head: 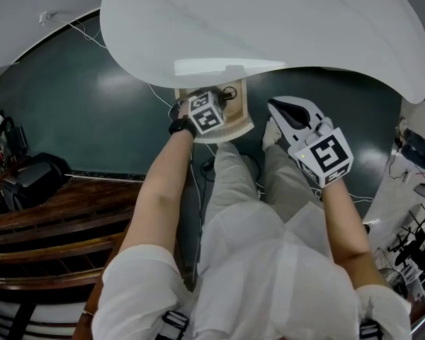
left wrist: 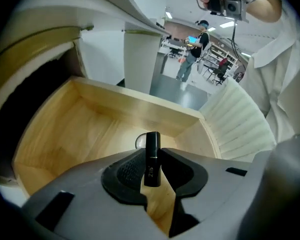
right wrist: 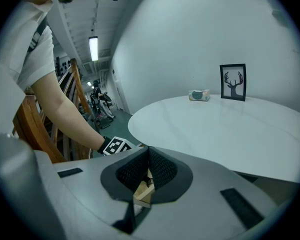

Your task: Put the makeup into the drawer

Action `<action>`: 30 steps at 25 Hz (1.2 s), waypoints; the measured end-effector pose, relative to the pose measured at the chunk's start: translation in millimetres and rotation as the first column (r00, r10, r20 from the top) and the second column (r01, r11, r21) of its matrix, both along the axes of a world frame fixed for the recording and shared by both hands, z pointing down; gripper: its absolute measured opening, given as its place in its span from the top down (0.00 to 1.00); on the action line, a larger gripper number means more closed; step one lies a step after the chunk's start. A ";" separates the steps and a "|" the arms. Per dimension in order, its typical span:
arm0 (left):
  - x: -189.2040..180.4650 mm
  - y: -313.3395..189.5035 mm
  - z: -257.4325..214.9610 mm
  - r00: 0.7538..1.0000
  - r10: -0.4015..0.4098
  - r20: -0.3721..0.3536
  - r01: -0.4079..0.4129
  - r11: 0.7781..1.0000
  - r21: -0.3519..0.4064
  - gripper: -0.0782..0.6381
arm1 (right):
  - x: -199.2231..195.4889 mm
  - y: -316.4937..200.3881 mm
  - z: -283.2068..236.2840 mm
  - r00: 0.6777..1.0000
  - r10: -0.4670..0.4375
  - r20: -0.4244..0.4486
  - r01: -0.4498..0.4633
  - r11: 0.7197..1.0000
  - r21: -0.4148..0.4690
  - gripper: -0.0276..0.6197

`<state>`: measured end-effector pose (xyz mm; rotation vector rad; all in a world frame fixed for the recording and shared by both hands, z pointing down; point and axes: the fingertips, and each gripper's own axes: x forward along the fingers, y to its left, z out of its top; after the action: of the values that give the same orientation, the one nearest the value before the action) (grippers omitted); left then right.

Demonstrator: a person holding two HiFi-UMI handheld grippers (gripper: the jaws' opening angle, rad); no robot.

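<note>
A black lipstick tube [left wrist: 152, 159] stands upright between the pads of my left gripper [left wrist: 152, 170], which is shut on it. It hangs over the inside of an open light-wood drawer [left wrist: 115, 104], and a small round thing [left wrist: 139, 142] lies on the drawer floor just behind it. In the head view the drawer [head: 245, 112] sticks out from under the white round table [head: 269, 27], with my left gripper [head: 216, 105] reaching down into it. To the right of the drawer my right gripper [head: 283, 112] hovers. Its jaws [right wrist: 148, 151] meet at the tips with nothing between them.
A framed antler picture [right wrist: 233, 82] and a small box [right wrist: 199, 95] stand on the table top [right wrist: 230, 129]. Wooden steps and rails [head: 57, 218] lie at the left. Cables run over the dark floor [head: 92, 105]. The person's legs [head: 234, 183] are below the drawer.
</note>
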<state>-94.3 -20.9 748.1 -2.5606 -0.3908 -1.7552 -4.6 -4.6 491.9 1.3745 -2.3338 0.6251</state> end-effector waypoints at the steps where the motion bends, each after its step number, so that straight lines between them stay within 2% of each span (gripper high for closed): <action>1: 0.4 1.7 4.4 1.000 0.022 0.008 -0.022 1.000 -0.017 0.75 | -1.9 -0.8 3.4 1.000 0.000 -0.001 0.000 1.000 -0.004 0.94; 6: 5.4 16.3 18.2 0.993 0.121 -0.006 -0.121 0.989 -0.081 0.75 | -9.6 -1.3 15.2 1.000 0.011 0.002 -0.011 1.000 -0.020 0.94; 11: -0.8 28.5 35.9 0.981 0.187 0.044 -0.183 0.978 -0.098 0.75 | -9.3 3.3 23.1 1.000 0.010 -0.003 -0.010 1.000 -0.022 0.94; 16: 6.6 33.0 36.3 0.985 0.173 0.027 -0.168 0.977 -0.129 0.75 | -5.9 5.1 30.8 1.000 0.018 -0.001 -0.018 0.999 -0.038 0.94; 25: 10.5 37.6 35.5 0.986 0.166 0.024 -0.161 0.978 -0.134 0.72 | -1.5 7.7 32.3 1.000 -0.005 -0.017 0.004 0.999 -0.032 0.94; 30: 13.6 35.6 30.6 0.993 0.120 0.022 -0.115 0.983 -0.142 0.71 | 1.0 7.8 33.1 1.000 0.018 0.005 -0.018 0.999 -0.043 0.94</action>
<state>-80.7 14.7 778.7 -2.5442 -0.6756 -1.7877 -3.6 3.1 525.0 1.3780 -2.3003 0.6811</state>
